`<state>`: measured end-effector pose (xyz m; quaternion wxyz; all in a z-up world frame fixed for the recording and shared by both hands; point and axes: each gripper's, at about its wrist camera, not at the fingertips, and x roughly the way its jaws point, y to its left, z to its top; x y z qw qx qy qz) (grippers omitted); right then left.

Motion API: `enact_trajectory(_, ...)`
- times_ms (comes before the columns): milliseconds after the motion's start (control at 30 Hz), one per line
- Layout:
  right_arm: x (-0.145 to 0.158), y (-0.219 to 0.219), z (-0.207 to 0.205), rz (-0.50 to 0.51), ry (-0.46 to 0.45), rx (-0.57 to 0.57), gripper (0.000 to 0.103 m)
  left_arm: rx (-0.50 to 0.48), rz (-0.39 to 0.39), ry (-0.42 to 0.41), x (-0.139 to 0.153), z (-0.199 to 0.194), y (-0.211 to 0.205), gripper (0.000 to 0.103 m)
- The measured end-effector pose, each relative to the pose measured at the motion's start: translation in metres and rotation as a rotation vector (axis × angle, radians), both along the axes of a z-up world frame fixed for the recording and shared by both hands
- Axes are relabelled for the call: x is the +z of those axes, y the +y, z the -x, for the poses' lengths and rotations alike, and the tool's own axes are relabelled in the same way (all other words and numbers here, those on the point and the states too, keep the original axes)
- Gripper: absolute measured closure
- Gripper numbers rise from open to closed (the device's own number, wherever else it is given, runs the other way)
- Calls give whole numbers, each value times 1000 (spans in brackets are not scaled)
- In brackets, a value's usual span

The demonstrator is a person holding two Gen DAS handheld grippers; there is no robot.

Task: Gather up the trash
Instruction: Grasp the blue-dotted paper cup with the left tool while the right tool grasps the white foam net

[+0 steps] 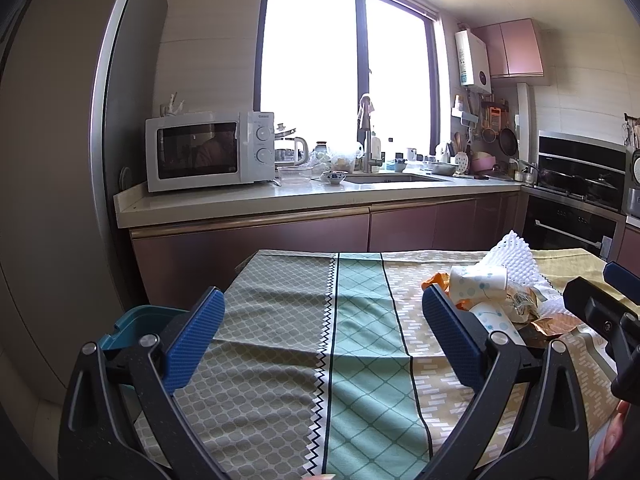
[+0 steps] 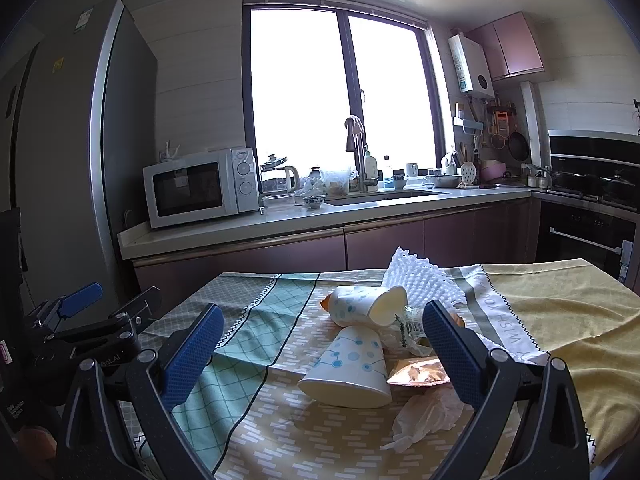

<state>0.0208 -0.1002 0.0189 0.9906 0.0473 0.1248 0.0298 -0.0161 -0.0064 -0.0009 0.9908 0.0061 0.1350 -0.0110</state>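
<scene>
A heap of trash lies on the patterned tablecloth [image 2: 280,432]. It holds two dotted paper cups on their sides [image 2: 352,368] [image 2: 360,306], white foam netting [image 2: 420,280], a shiny wrapper [image 2: 420,372] and a crumpled clear plastic bag [image 2: 428,416]. My right gripper [image 2: 324,356] is open just above the table, with the nearer cup lying between its blue pads. My left gripper [image 1: 320,340] is open over bare cloth; the trash heap [image 1: 492,292] is just right of its right pad. A teal bin [image 1: 140,324] shows behind its left finger, beyond the table's left edge.
Past the table's far edge runs a kitchen counter [image 1: 248,204] with a white microwave [image 1: 208,150], a sink [image 1: 392,178] and dishes. A fridge [image 1: 52,160] stands at the left, an oven and stove [image 1: 576,200] at the right. A yellow cloth [image 2: 560,312] covers the table's right part.
</scene>
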Motion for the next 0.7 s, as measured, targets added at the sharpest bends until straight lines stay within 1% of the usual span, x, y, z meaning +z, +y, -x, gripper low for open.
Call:
enact_trajectory(200,-3,-7,-1,-11,10,-3,7,-16,-4,17,-3,-5,-4,6)
enact_trajectory(367,-4,-21,-1,-16,21,-20,7,-52,-9,44,-7,-10,-10,6)
enact_trajectory(500,-9,-41,-2,-17,50,-59,7,-122,-13,92,-12,-17,-19,6)
enact_trajectory(700,-23,-85,-9,-46,137,-133,7,-298,-14,216,-27,-38,-46,6)
